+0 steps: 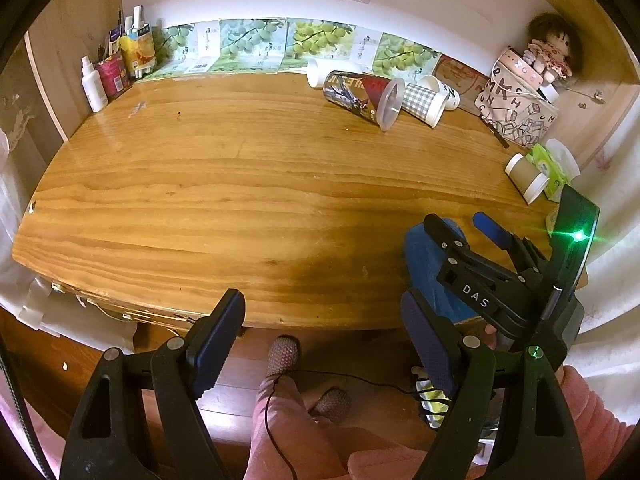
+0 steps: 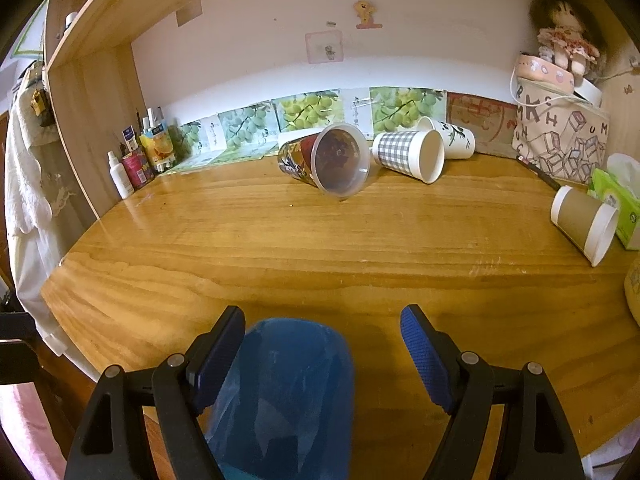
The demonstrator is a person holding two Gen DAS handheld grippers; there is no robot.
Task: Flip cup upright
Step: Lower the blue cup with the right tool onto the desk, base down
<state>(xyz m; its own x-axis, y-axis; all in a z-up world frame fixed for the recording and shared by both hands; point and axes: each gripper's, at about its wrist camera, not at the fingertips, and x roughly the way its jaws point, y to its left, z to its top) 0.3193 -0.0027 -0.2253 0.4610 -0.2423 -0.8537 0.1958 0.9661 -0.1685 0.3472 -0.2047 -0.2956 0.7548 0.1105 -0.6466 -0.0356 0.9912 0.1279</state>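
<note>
- 2 grippers spread wide: left gripper holds nothing off the desk edge; right gripper straddles the blue cup, ungripped.
- 4 cups lie toppled: printed cup, checked cup at 12 o'clock; brown cup beside tissue box at 2 o'clock.

1. Warm indoor light falls from above; the back wall is washed almost white in both views.
2. The wooden tabletop shows soft sheen at its left far corner, and a broad dark shadow lies near its front edge in the left wrist view.
3. A green indicator light flares into a starburst.
4. Fisheye bending curves the tabletop edges; black vignetting fills the corners.
5. The near blue cup looks soft and blurred.
</note>
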